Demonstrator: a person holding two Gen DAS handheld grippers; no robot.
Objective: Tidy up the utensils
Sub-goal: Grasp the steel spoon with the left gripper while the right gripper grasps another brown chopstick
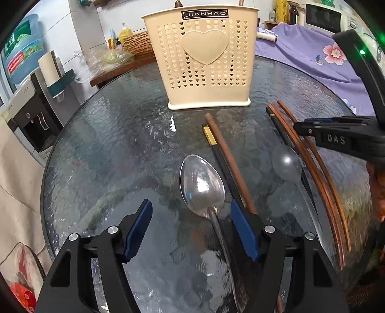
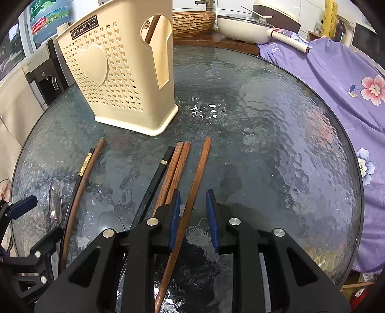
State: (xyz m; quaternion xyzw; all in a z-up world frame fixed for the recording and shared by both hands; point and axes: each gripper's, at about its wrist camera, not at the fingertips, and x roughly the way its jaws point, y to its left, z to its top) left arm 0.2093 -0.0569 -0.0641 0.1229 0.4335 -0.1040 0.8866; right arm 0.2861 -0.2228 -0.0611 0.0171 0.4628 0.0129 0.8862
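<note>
A cream perforated utensil holder (image 1: pixel 204 60) (image 2: pixel 115 79) stands at the far side of the round glass table (image 1: pixel 108 144); a brown chopstick (image 2: pixel 151 29) shows through its side slot. My left gripper (image 1: pixel 191 203) is open, its pads either side of a steel spoon (image 1: pixel 202 183), whose handle runs close to the right pad. A black and a brown chopstick (image 1: pixel 226 163) lie beside that spoon. A second spoon (image 1: pixel 286 163) lies further right. My right gripper (image 2: pixel 193 192) is open astride a brown chopstick (image 2: pixel 199 168) that lies near its left pad. Three more chopsticks (image 2: pixel 168 168) lie just left.
A purple flowered cloth (image 2: pixel 336 84) covers the surface at the right. A wicker basket (image 2: pixel 192 21) and a white pan (image 2: pixel 245 26) stand behind the table, a water dispenser (image 1: pixel 31 108) to its left. The table's right half (image 2: pixel 276 144) is bare glass.
</note>
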